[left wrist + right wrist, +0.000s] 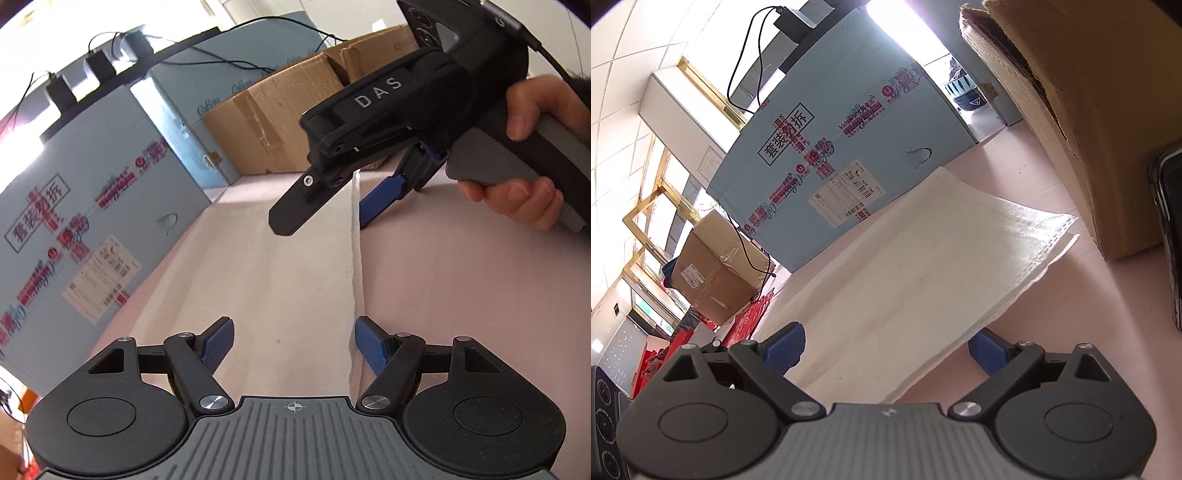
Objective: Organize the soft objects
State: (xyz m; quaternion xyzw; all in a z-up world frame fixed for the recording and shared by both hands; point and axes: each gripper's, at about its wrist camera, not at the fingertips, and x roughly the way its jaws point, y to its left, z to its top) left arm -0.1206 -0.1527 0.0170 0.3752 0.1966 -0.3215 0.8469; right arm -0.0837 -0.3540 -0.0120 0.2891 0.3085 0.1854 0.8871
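Two grippers work over a folded white cloth [295,266] on the pink tabletop [461,295]. Left gripper [294,345] spread wide above its near end. Right gripper [886,349], hand-held [524,162], tilts downward, jaws apart, straddling the far edge.

The white cloth [908,266] lay flat on the pink tabletop [461,288], with bare surface open along its right edge. To its left stood the blue carton [849,147], close against that side. Beyond its far end the brown cardboard box [1089,110] blocked the way, with a dark phone-like object [1171,236] beside it.
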